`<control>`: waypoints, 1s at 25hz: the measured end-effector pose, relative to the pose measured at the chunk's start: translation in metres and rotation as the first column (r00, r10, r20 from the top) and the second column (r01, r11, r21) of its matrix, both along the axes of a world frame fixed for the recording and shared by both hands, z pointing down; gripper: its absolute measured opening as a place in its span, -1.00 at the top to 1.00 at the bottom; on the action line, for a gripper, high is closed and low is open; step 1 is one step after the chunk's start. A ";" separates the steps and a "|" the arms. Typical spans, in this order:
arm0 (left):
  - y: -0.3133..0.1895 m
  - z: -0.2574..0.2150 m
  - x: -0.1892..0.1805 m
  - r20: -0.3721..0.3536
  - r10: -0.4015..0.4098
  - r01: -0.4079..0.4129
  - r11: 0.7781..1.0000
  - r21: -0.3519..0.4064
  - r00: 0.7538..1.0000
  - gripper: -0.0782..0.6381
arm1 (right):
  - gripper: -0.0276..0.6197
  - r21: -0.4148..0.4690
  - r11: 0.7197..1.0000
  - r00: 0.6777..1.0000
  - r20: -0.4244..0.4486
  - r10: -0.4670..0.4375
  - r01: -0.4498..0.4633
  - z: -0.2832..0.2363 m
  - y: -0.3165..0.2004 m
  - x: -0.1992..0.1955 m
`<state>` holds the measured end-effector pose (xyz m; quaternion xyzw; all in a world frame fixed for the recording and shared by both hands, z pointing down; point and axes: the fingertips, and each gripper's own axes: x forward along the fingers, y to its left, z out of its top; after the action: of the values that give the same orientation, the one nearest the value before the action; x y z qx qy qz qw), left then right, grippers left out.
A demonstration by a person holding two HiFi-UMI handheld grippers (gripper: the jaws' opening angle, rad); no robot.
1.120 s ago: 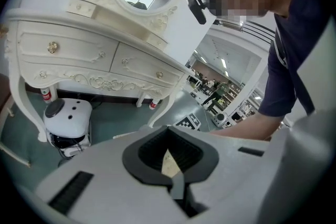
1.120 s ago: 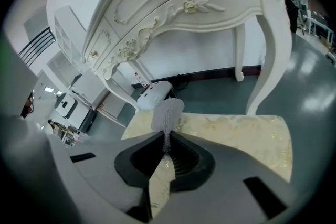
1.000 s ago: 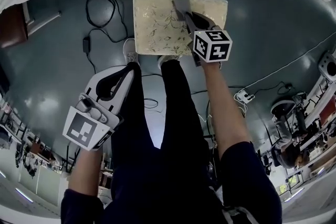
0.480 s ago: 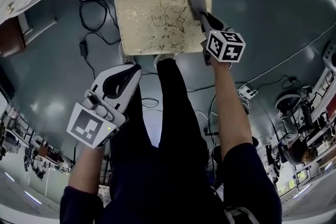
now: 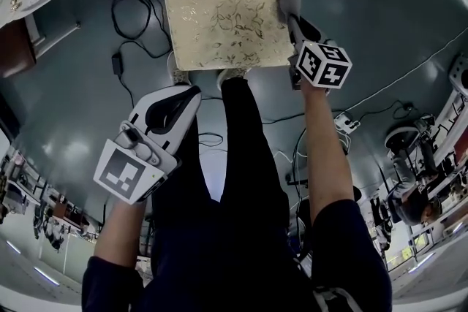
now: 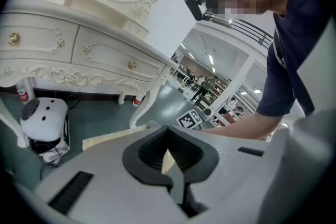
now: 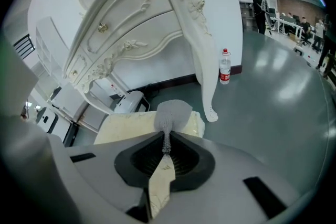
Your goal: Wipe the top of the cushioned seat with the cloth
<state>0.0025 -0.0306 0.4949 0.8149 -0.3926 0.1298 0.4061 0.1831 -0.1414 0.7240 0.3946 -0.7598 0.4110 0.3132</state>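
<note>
Looking down from the head view, the cream, gold-patterned rectangular cushioned seat [image 5: 219, 25] sits at 12 o'clock. The small grey cloth [image 5: 287, 2] now lies on its 2 o'clock corner, having slid there from the middle of the far edge a second ago. The right gripper [image 5: 292, 18] has travelled across with it. The left gripper [image 5: 186, 97] hangs at 8 o'clock beside the person's dark trouser leg [image 5: 241, 157], well apart from the seat, as before.

In the left gripper view, that gripper [image 6: 167, 152] has its jaws pressed together on nothing. The seat's edge [image 6: 105, 138] shows at 9 o'clock, under the ornate white dressing table [image 6: 79, 55].

In the right gripper view, the gripper [image 7: 167, 147] pinches the cloth [image 7: 170, 113], which fans out at 12 o'clock over the seat's corner [image 7: 131, 126].

That stroke looks spent at the edge. I'd guess the nearer part still wants a return pass toward 9 o'clock.
</note>
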 end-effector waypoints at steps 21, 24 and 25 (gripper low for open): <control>0.099 -0.013 -0.156 0.003 -0.114 0.114 0.993 0.012 0.993 0.76 | 0.78 -0.037 0.969 0.959 0.157 -0.237 0.246 -0.027 0.132 -0.254; 0.107 -0.008 -0.164 -0.001 -0.133 0.133 0.991 0.004 0.991 0.76 | 0.78 -0.050 0.963 0.956 0.150 -0.254 0.264 -0.020 0.138 -0.263; 0.108 -0.007 -0.165 -0.006 -0.139 0.139 0.990 0.004 0.990 0.76 | 0.78 -0.052 0.962 0.955 0.146 -0.257 0.267 -0.018 0.139 -0.263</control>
<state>-0.1623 0.0774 0.4880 0.7867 -0.4477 0.0982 0.4136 -0.0801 -0.0028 0.7064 0.2497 -0.8101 0.4188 0.3255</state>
